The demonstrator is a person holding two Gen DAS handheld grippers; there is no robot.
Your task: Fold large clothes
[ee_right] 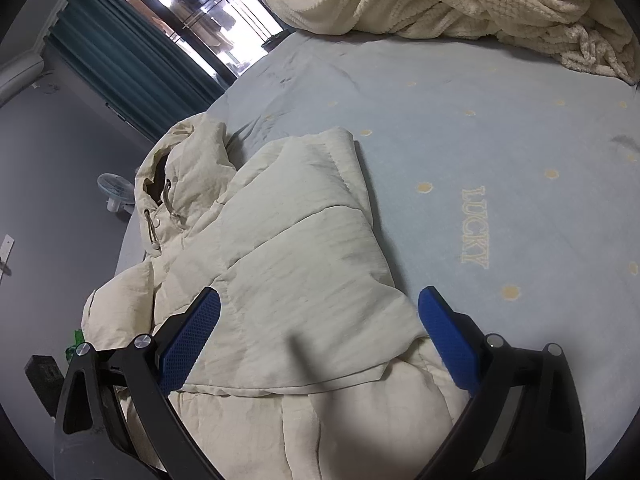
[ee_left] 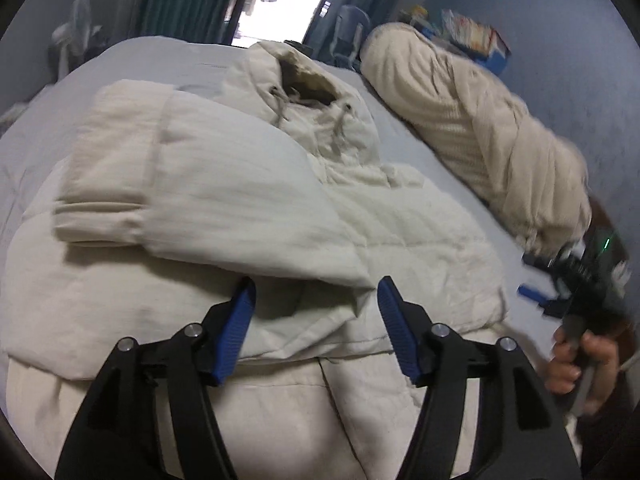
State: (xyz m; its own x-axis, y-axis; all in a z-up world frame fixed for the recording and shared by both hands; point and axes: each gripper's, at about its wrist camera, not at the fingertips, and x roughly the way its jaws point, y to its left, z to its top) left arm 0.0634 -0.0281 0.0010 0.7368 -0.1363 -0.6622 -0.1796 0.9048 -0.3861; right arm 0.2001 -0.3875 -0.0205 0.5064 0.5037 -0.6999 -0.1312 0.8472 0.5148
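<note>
A cream hooded puffer jacket [ee_left: 248, 208] lies flat on the bed, hood [ee_left: 304, 92] toward the window, one sleeve [ee_left: 120, 184] folded across its body. My left gripper [ee_left: 316, 292] is open and empty, just above the jacket's lower part. My right gripper [ee_right: 320, 304] is open and empty over the jacket's [ee_right: 304, 264] folded sleeve near its edge. In the left wrist view the right gripper [ee_left: 576, 284] shows at the far right, held in a hand beside the jacket.
The light blue bed sheet [ee_right: 500, 152] with yellow dots and the word LUCKY spreads right of the jacket. A rolled cream blanket [ee_left: 472, 128] lies along the bed's side by the wall. A fan [ee_left: 76, 28], teal curtains and a window stand beyond the bed.
</note>
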